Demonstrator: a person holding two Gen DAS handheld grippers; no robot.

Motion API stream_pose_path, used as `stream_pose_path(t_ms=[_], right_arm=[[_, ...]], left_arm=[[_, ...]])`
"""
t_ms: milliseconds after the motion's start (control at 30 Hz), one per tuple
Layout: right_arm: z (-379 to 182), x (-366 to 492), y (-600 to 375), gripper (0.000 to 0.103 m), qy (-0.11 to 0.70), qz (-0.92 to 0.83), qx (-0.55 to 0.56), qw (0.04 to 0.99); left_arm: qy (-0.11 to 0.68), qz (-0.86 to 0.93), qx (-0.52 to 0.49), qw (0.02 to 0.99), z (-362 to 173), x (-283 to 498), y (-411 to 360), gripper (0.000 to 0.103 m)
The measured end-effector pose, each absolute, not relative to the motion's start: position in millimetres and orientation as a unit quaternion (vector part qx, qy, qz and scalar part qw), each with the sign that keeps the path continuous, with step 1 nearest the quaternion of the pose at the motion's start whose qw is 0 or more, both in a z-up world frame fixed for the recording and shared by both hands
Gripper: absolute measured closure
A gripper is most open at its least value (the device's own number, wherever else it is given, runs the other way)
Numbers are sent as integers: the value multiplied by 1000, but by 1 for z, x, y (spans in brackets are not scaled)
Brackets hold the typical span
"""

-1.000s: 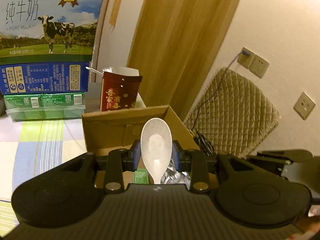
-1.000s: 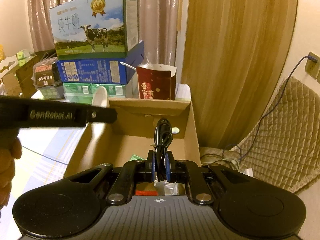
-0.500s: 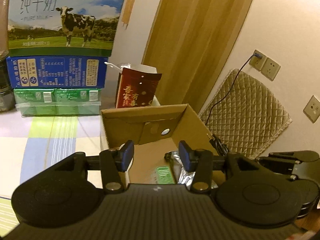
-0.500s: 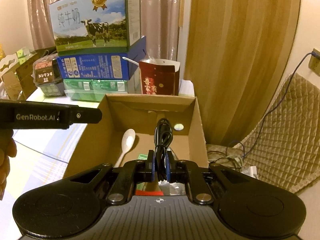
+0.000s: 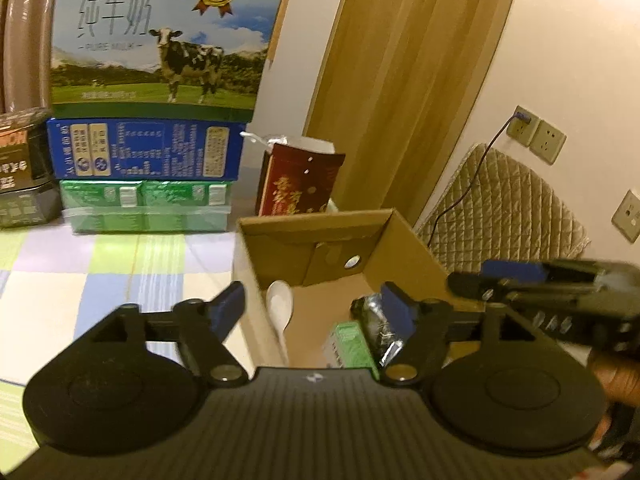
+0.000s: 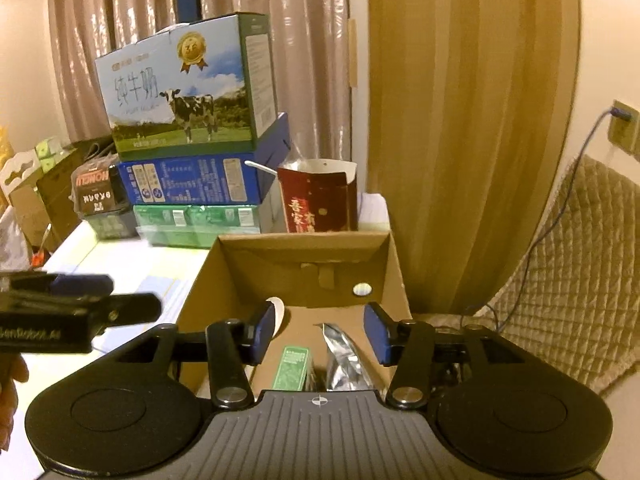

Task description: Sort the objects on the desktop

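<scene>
Cardboard box (image 6: 394, 268) sits low and centre in both wrist views, open-topped, and I read it as the bin for this sort: it stands at the worktop (image 5: 120, 276) edge where both my tools can reach over its rim. My left gripper (image 5: 316, 310) hangs above the box's near left wall with its fingers (image 5: 230, 308) spreading and nothing between them. My right gripper (image 6: 320, 334) is over the box middle, its fingers (image 6: 376, 332) also parting, with no object between the pads.

Inside, a white spoon (image 5: 280, 306) leans bowl-up against the left wall, pale and smooth. Beside it lie a small green packet (image 6: 292, 368) and a crinkled silver foil pouch (image 6: 344, 360), touching or nearly so. A black cable is not visible in the box from here; my tool bodies hide the near floor.

Behind the box, upper left, stand stacked milk cartons (image 6: 184, 92) and a red paper carton (image 6: 320, 200), untouched.
</scene>
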State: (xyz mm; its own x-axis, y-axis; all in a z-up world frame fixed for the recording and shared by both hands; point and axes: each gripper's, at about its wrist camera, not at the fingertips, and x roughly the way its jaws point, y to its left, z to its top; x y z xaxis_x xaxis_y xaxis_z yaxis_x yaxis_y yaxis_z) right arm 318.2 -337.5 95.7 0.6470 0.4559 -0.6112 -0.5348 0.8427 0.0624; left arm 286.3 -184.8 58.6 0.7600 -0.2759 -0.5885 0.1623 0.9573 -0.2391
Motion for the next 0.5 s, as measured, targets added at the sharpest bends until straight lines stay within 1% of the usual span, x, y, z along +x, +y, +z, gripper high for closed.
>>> stream_pose_path(t_ms=[33,100,167,233,300,500], right_arm=[[96,315,-342,47,321,273,-58,905],[97,306,-350,35,322,269,-51,906],[97,294,-359,30,324,269,-44,906],[99,281,-367,25,325,269,-42,905],[100,265,-376,18,325,270,-41,906],[105,217,-398,6,330,276,-34,902]], left_arm=[[326,-114,-88,934,57,281,-183,24],[328,-110,-93,934,55,270,-179,16],[325,-104,-94,935,54,256,-176,6],[320,-99,-93,938,55,241,-175,2],[318,-98,-86,939,57,226,-177,2],[311,-94,-81,942,68,181,-184,1]])
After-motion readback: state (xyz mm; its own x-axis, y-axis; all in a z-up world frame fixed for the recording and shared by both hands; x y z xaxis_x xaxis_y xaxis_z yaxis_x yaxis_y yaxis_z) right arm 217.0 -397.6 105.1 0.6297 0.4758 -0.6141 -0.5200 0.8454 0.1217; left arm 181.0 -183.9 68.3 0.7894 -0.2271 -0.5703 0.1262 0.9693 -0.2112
